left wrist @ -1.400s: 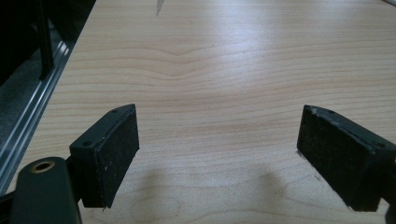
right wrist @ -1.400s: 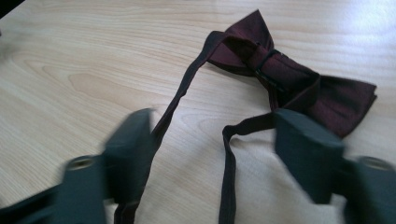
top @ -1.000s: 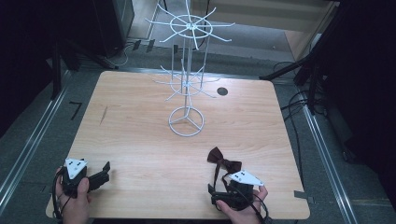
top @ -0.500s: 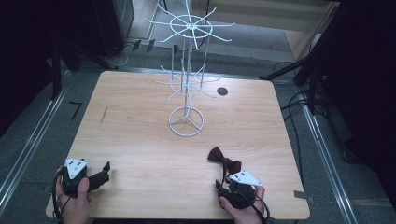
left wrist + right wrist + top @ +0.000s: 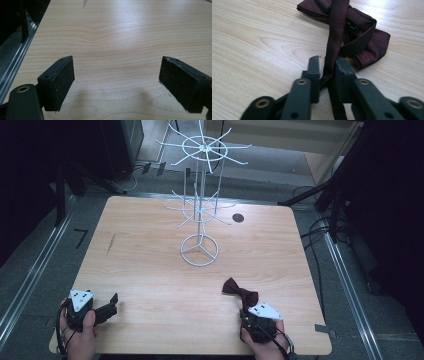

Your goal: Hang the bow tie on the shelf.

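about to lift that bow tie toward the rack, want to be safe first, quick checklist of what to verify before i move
1. Right gripper closed on the strap of the bow tie: ok, the jaws pinch the strap in the right gripper view.
2. Grip is secure enough to lift: cannot tell, only a narrow strap sits between the jaws.
3. Bow tie free of the table: not ok, it lies on the wood.
4. Left gripper empty and out of the way: ok, jaws wide open over bare wood at the near left corner.
5. Path to the wire rack unobstructed: ok, bare table between.
6. Rack hooks free: ok, nothing hangs on them.
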Demonstrator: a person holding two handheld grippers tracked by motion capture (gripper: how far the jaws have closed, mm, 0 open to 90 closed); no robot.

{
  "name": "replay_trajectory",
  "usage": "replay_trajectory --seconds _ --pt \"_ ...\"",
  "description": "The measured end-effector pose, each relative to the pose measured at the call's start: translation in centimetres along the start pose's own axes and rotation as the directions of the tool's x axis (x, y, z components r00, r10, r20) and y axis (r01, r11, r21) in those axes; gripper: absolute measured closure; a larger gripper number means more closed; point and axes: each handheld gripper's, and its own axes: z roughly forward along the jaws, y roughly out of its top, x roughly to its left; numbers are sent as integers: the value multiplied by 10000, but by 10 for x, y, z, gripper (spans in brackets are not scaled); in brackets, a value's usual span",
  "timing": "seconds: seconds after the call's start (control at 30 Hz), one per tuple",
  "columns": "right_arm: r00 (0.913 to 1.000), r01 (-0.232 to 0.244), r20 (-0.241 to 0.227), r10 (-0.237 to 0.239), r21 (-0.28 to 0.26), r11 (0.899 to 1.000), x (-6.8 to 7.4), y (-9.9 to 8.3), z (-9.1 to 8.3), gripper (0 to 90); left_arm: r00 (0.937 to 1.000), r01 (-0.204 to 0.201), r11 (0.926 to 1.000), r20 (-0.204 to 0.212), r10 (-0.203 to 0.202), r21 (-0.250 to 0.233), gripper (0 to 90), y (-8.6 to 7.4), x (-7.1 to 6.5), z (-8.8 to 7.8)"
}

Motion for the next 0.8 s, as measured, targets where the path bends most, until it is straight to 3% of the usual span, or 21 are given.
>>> replay_trajectory --seconds 0.03,0.13,0.37,0.57,0.8 --pt "9999 101 -85 -101 -22 9999 -1 0 0 858 10000 -5 10000 -2 5 1 136 0 0 0" --pt "9994 229 -253 -231 -63 9997 -2 0 1 891 10000 -17 10000 -12 17 -15 136 0 0 0" --pt "9988 307 -366 -313 -177 9994 -3 -2 0 900 10000 18 10000 -42 -19 -21 136 0 0 0" --pt "9990 177 -393 -225 -1187 9928 -2 2 -11 900 10000 -13 10000 -38 13 -4 135 0 -1 1" --pt "9998 80 -131 -118 -2607 9654 -1 11 -32 900 10000 -21 10000 -54 21 -59 136 0 -1 0"
